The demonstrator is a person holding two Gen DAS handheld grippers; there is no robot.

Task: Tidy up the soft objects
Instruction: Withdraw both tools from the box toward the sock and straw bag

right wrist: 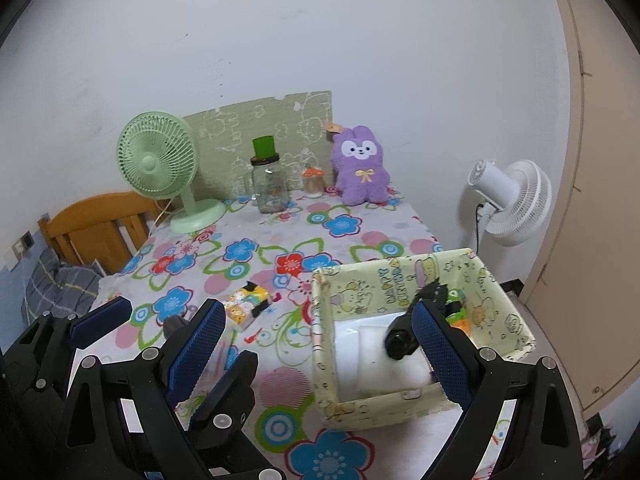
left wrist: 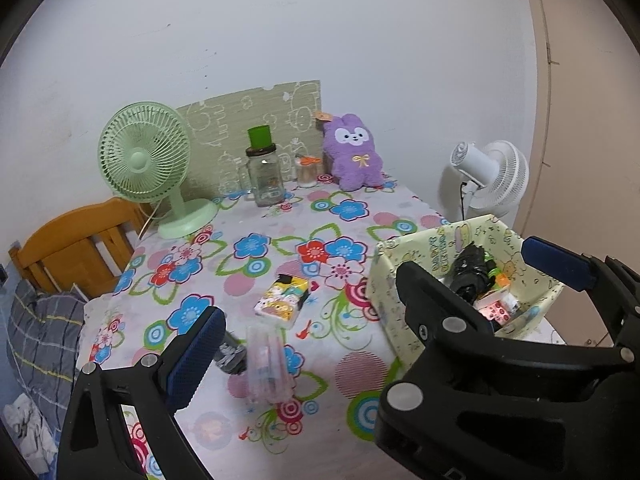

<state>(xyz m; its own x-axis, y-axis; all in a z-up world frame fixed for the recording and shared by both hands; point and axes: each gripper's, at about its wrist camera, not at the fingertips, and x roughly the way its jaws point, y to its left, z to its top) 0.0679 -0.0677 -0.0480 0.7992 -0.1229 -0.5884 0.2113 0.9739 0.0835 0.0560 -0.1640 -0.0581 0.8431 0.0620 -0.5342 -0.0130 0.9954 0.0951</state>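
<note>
Now both tools hover over the near edge of the flower-patterned surface (right wrist: 280, 236), each spread wide and holding nothing. Left tool (left wrist: 372, 296) spans a clear plastic packet (left wrist: 266, 364) and a cartoon-printed tissue pack (left wrist: 282, 294) in the middle of the surface. Right tool (right wrist: 320, 344) straddles the yellow fabric box (right wrist: 360, 408) at the near right corner, where a black folded umbrella (right wrist: 416, 320) lies inside. Along the far edge, a purple plush bunny (right wrist: 362, 168) sits upright beside a glass jar (right wrist: 270, 188) and a green fan (right wrist: 158, 162).
</note>
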